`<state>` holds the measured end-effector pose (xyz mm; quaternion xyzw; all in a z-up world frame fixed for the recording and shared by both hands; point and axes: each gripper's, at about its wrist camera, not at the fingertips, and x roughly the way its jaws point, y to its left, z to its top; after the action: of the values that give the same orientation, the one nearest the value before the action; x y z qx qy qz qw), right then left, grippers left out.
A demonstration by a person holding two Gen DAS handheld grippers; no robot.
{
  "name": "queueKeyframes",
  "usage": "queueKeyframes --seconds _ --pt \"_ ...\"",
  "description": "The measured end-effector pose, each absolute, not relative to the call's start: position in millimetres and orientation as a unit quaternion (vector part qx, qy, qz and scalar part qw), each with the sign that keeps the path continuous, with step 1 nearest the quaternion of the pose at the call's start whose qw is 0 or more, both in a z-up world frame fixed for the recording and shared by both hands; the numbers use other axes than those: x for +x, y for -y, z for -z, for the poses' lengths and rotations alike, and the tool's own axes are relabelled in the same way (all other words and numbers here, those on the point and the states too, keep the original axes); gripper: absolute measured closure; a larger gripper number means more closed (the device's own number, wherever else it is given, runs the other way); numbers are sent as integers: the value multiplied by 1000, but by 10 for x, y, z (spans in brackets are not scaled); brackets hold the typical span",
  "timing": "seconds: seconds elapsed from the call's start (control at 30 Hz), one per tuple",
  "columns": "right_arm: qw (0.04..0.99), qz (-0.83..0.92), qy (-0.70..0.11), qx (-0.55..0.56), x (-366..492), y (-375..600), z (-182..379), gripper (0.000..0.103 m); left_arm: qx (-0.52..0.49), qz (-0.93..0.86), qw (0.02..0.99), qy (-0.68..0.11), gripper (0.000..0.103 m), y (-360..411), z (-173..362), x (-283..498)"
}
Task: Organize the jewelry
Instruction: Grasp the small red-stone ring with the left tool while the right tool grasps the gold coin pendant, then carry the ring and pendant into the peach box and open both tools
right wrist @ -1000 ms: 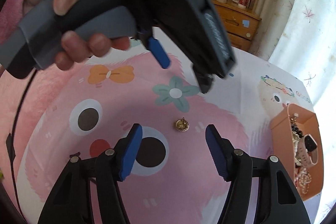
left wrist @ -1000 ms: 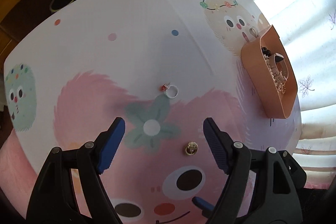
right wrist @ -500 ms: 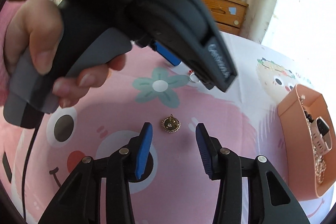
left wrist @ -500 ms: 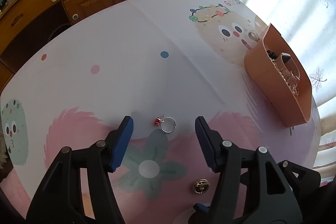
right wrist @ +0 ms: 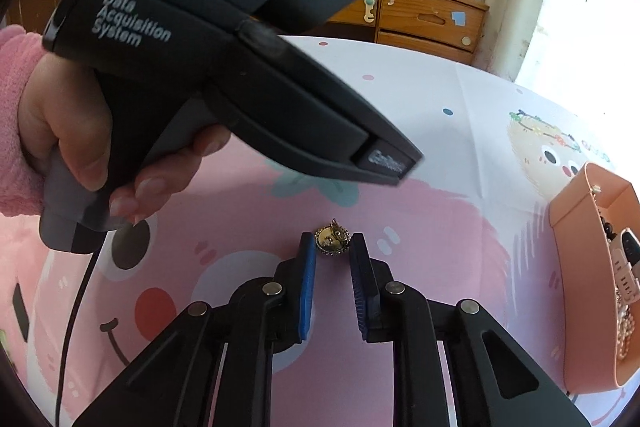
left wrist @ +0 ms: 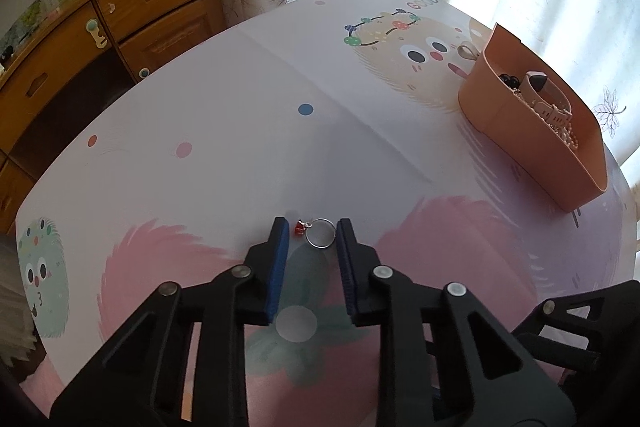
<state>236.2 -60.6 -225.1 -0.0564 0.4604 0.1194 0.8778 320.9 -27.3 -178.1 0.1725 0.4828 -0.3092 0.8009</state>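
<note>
Left wrist view: left gripper [left wrist: 312, 231] jaws just closing around silver ring [left wrist: 320, 238] with red charm [left wrist: 298, 227] on table [left wrist: 248, 115] — pads beside it, grip not certain. Orange tray [left wrist: 532, 147] far right.

Right wrist view: right gripper [right wrist: 331, 245] jaws just closing, gold pendant [right wrist: 332, 242] between pads — contact unclear.

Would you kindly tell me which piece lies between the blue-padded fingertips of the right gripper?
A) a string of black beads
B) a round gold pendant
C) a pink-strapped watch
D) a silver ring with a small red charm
B: in the right wrist view the round gold pendant sits on the cartoon tablecloth between the tips of the right gripper, whose jaws have just been closing around it.
</note>
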Motion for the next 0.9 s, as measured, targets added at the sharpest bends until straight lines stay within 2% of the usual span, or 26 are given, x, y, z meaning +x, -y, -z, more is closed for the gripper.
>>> queueKeyframes --seconds 0.33,0.5,0.7,0.9 --pt "868 -101 -482 -60 2398 931 2203 86 191 288 797 -496 86 306 1738 3126" --pt "874 -76 -475 -59 2315 1115 1980 86 185 305 804 -476 86 288 1393 2968" --pt "877 -15 -477 51 2135 1557 1679 86 174 315 818 -449 86 283 868 2672" --pt "877 41 -459 137 1538 1804 1261 86 146 332 824 -436 86 278 471 2202"
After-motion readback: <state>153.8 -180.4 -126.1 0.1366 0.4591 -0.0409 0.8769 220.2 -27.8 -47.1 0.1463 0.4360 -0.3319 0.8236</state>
